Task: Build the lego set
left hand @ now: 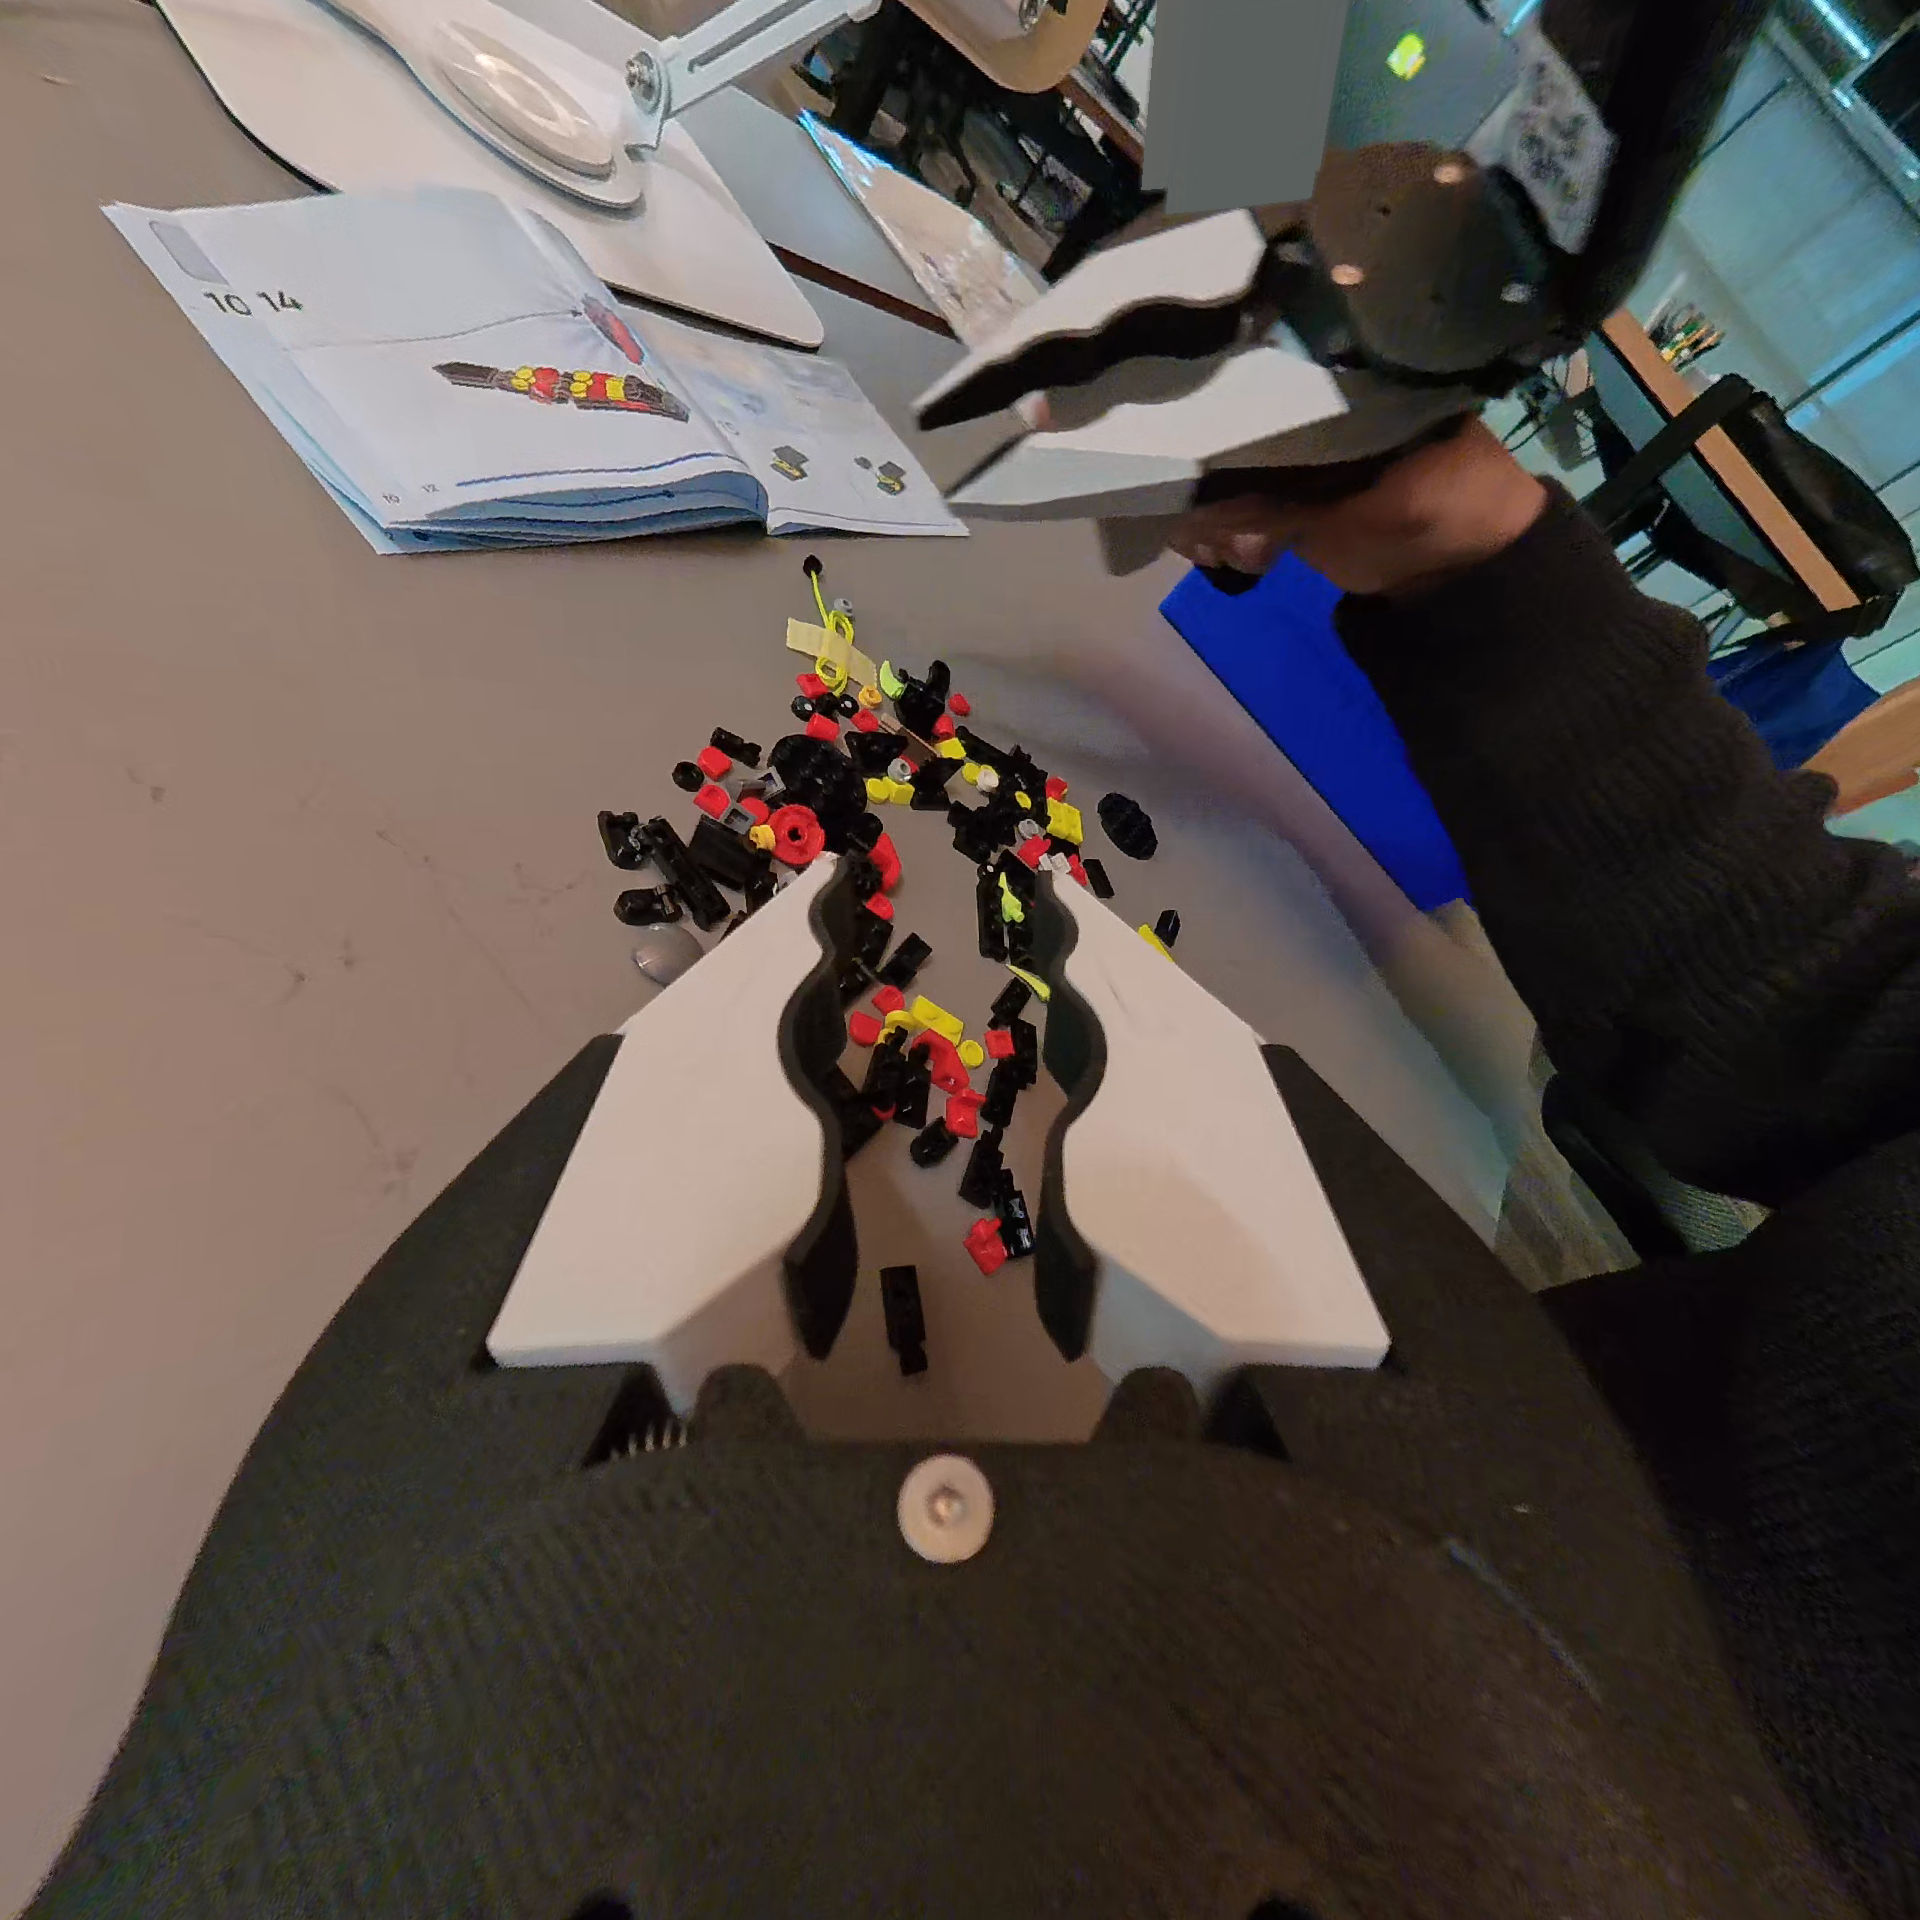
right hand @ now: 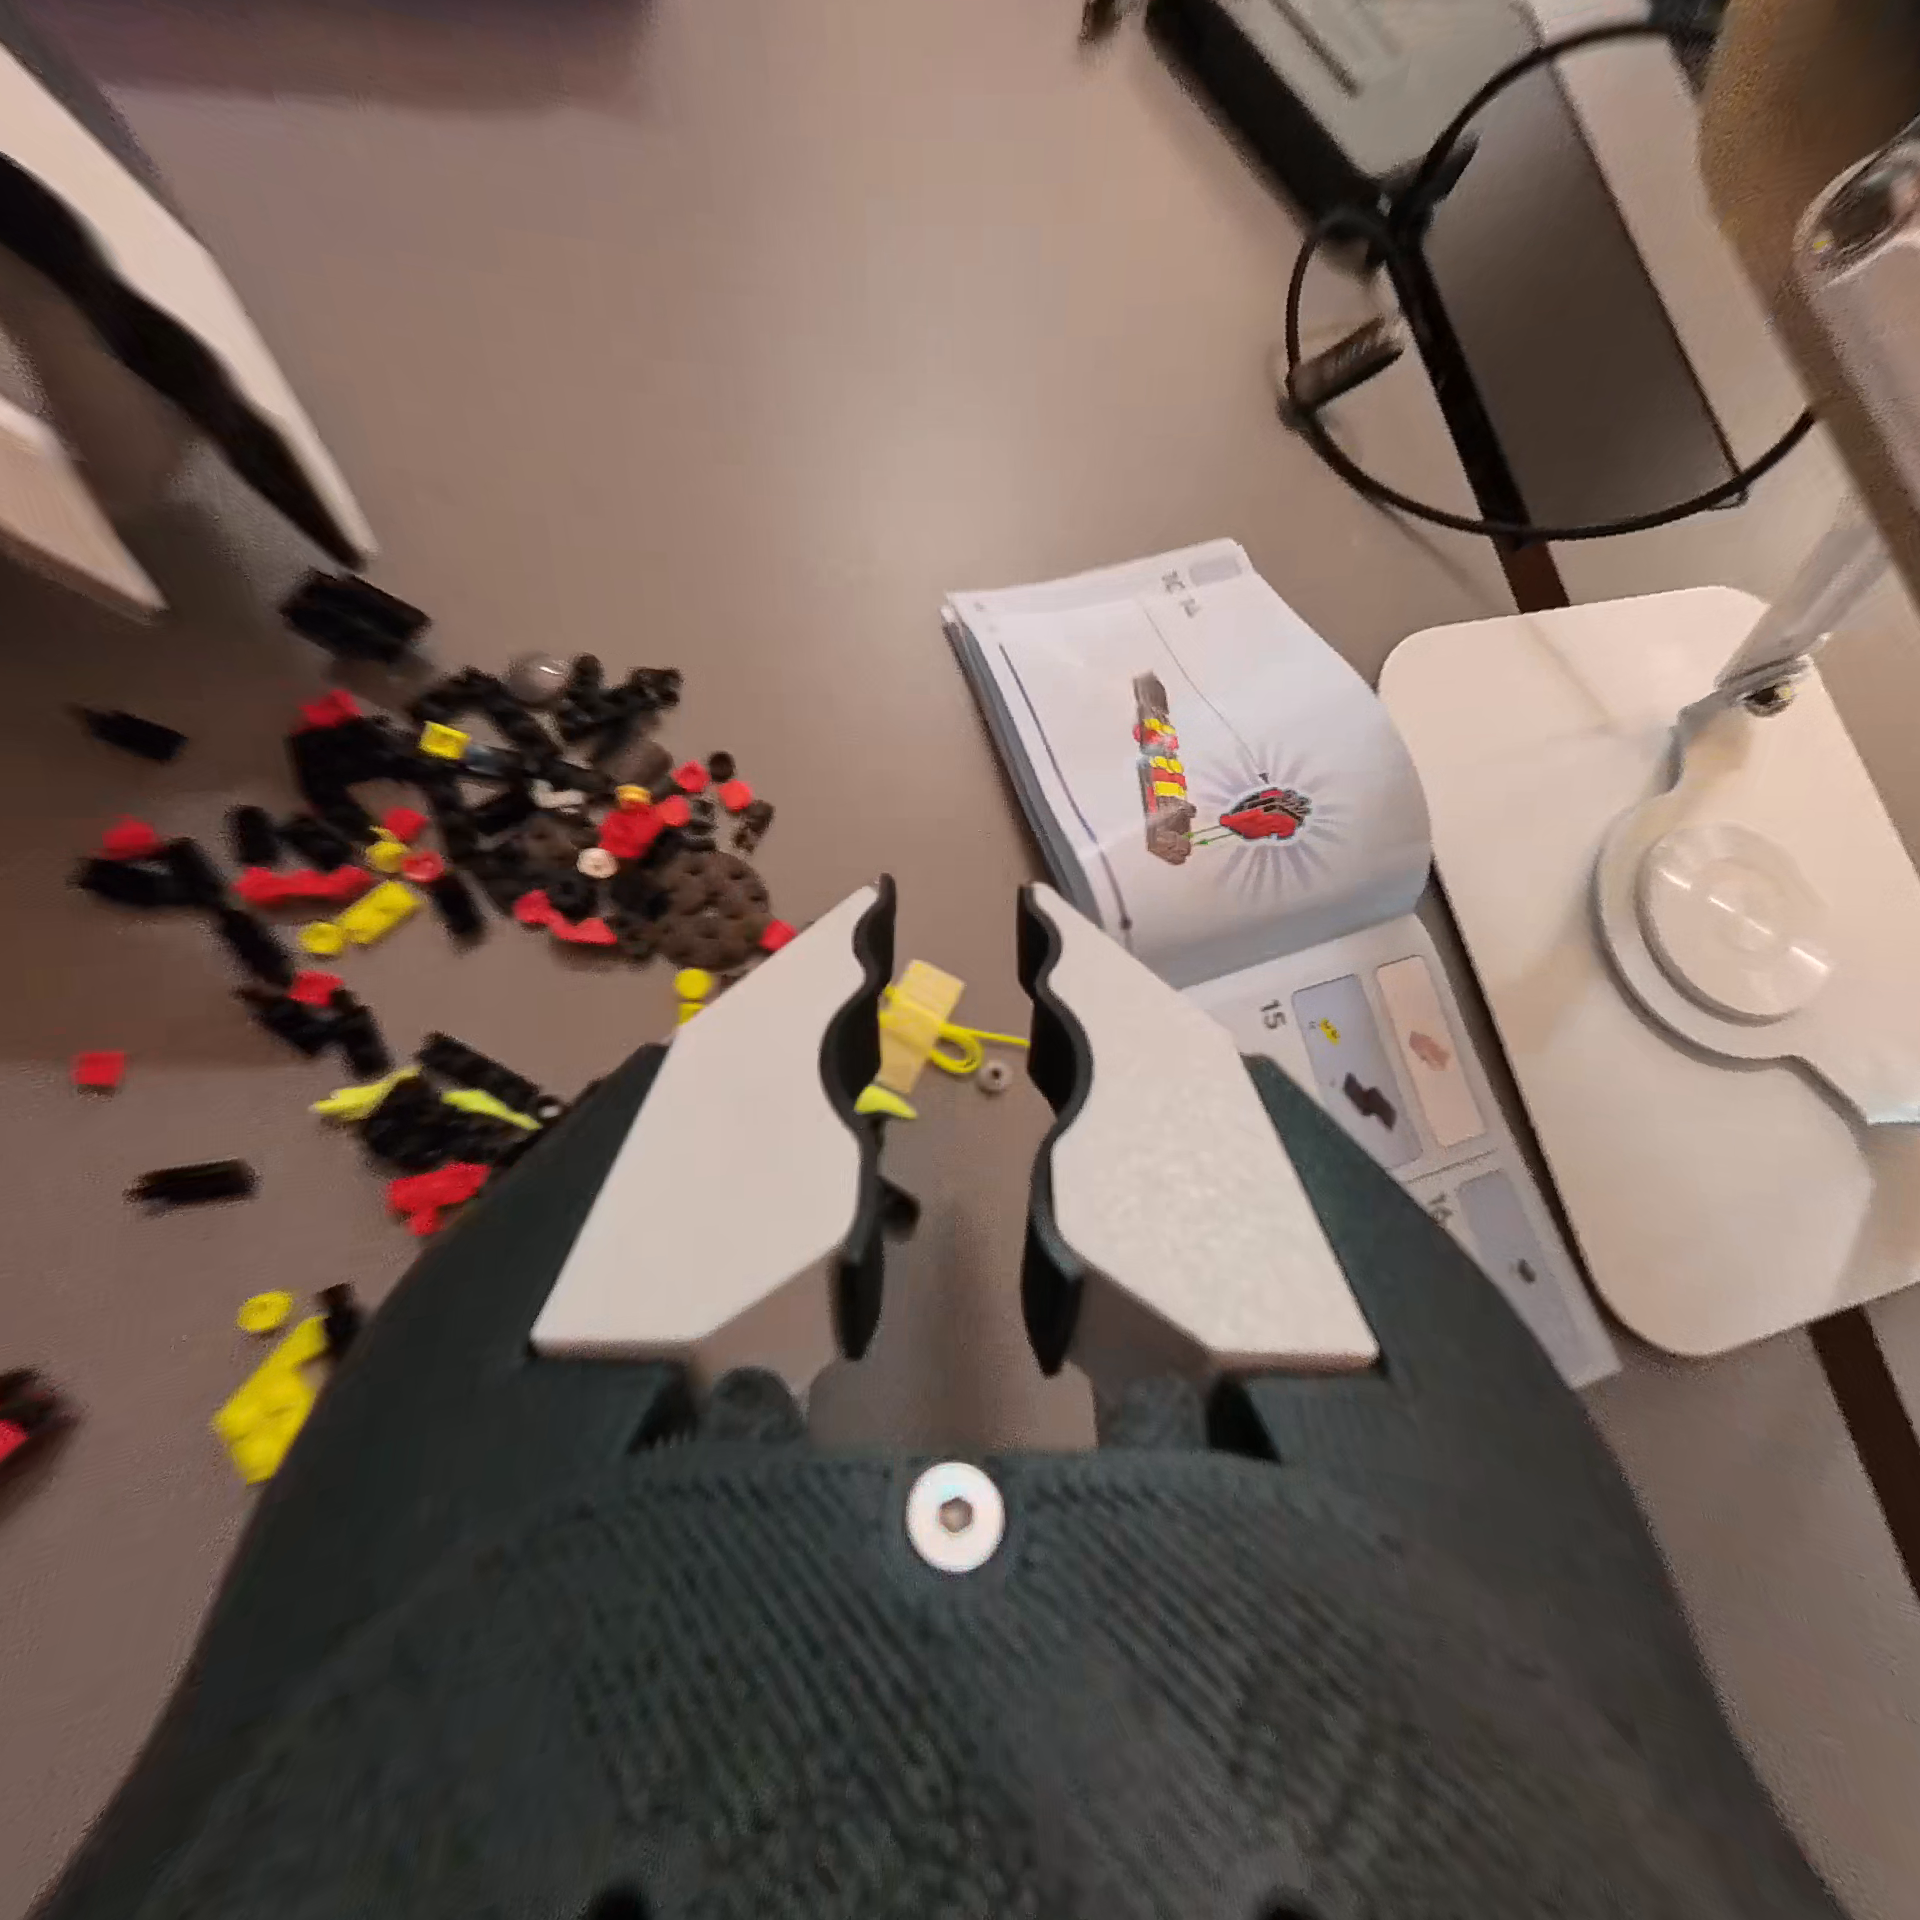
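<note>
Both tongs hang empty above the tabletop (left hand: 312, 831). Left tongs (left hand: 940, 883) gape wide, the loose bricks (left hand: 894, 935) scattered right beneath and between their tips. Right tongs (right hand: 956, 914) are parted too, holding nothing, bricks (right hand: 499, 852) off to their left, open booklet (right hand: 1195, 790) just ahead-right. No assembled section visible anywhere, so by my reckoning nearly the whole build remains.
</note>
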`<state>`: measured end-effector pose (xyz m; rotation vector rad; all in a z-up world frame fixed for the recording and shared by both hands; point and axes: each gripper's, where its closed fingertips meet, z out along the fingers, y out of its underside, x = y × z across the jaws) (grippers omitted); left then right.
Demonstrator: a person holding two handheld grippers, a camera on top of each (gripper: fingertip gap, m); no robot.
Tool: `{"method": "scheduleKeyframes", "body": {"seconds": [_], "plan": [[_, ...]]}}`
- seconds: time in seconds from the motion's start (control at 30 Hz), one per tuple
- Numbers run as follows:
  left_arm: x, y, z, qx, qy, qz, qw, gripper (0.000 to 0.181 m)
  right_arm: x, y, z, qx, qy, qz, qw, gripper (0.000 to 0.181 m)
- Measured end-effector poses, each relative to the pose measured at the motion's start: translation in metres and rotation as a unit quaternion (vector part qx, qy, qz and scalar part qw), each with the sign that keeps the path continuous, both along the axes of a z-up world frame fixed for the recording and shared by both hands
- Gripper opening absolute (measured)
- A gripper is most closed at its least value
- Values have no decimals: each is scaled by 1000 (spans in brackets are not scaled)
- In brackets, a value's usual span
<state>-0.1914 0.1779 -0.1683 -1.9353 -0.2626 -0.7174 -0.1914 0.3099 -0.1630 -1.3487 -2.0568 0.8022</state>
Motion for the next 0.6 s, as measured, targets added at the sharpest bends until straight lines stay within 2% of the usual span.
{"method": "scheduleKeyframes", "body": {"seconds": [0.03,0.17,0.27,0.43,0.53,0.6], "plan": [[0,0,0,0,1,-1,1000,33,8,-5,8,-10,12,-7,1000,23],[2,0,0,0,5,-3,1000,33,48,-28,33,-52,71,-58,994,25],[4,1,-1,1,13,-6,1000,33,85,-41,37,-63,119,-121,983,31],[9,2,-4,-4,34,-15,999,33,143,-62,20,-114,175,-221,952,30],[14,2,-5,-3,56,-22,998,33,163,-74,6,-137,163,-233,949,33],[18,3,-6,-4,75,-31,997,33,168,-73,3,-113,156,-227,954,35]]}}
